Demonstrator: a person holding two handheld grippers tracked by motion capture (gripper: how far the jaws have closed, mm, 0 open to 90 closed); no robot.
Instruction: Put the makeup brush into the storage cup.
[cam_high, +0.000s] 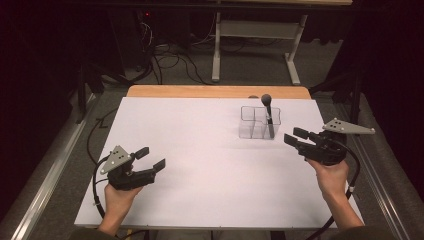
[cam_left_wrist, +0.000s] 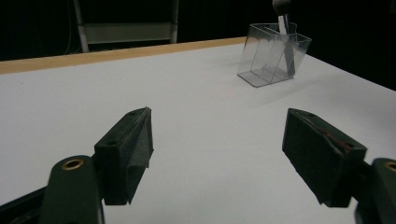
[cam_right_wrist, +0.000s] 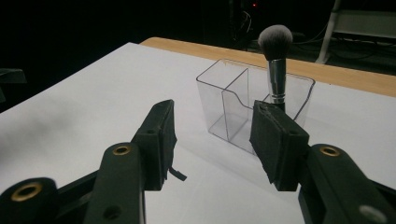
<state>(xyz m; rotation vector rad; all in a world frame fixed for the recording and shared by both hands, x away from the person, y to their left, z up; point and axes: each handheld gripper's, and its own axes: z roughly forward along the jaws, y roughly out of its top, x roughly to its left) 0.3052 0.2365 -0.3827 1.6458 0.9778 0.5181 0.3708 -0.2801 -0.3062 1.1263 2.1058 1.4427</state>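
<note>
Your left gripper (cam_high: 151, 157) hovers over the near-left part of the white table (cam_high: 200, 190), jaws spread wide, nothing between them, well apart from the organizer. Farther right, toward the far edge, the clear organizer (cam_high: 259, 122) stands upright; a makeup brush (cam_high: 268, 112) sits in its right-hand compartment, bristle head up, leaning slightly. Your right gripper (cam_high: 295, 136) sits just beside the organizer's right side, not touching it, jaws parted to a middling gap, holding nothing
</note>
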